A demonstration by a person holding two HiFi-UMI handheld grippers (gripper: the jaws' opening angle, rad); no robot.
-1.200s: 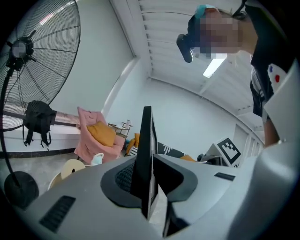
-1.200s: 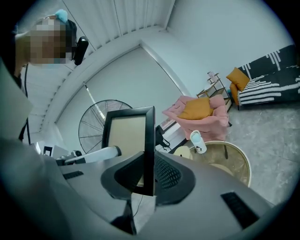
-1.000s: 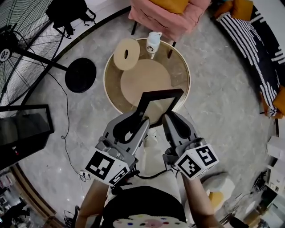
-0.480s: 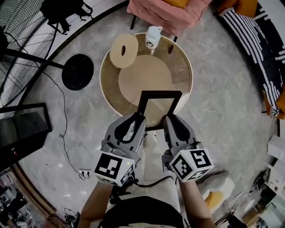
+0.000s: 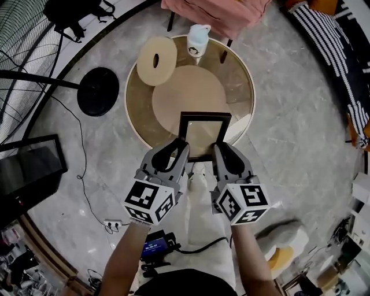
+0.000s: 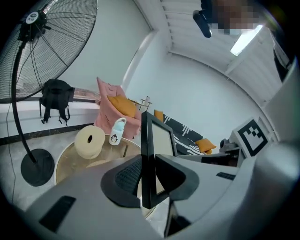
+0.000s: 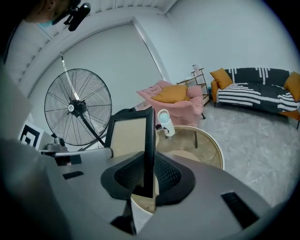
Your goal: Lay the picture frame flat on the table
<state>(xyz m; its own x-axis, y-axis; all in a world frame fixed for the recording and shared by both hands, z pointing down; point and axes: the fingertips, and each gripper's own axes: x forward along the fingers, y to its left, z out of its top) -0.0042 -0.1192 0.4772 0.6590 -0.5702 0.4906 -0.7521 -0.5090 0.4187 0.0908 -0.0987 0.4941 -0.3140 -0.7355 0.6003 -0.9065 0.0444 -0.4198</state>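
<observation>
Both grippers hold the black picture frame (image 5: 203,134) over the near edge of the round glass table (image 5: 234,75). My left gripper (image 5: 182,149) is shut on the frame's left side near its lower corner. My right gripper (image 5: 219,150) is shut on the right side. In the left gripper view the frame's edge (image 6: 146,140) stands upright between the jaws of the left gripper (image 6: 147,180). The right gripper view shows the frame (image 7: 127,136) with its side bar clamped in the right gripper (image 7: 147,176). The frame is tilted, its top leaning away from me.
A wooden ring (image 5: 157,60) and a white bottle (image 5: 198,39) stand at the table's far side. A pink chair (image 5: 214,11) is behind the table. A fan's black base (image 5: 98,91) sits on the floor at left, and cables trail near my feet.
Both grippers have sunk with the frame toward the table. In the head view the frame now sits lower over the table's near edge and looks flatter.
</observation>
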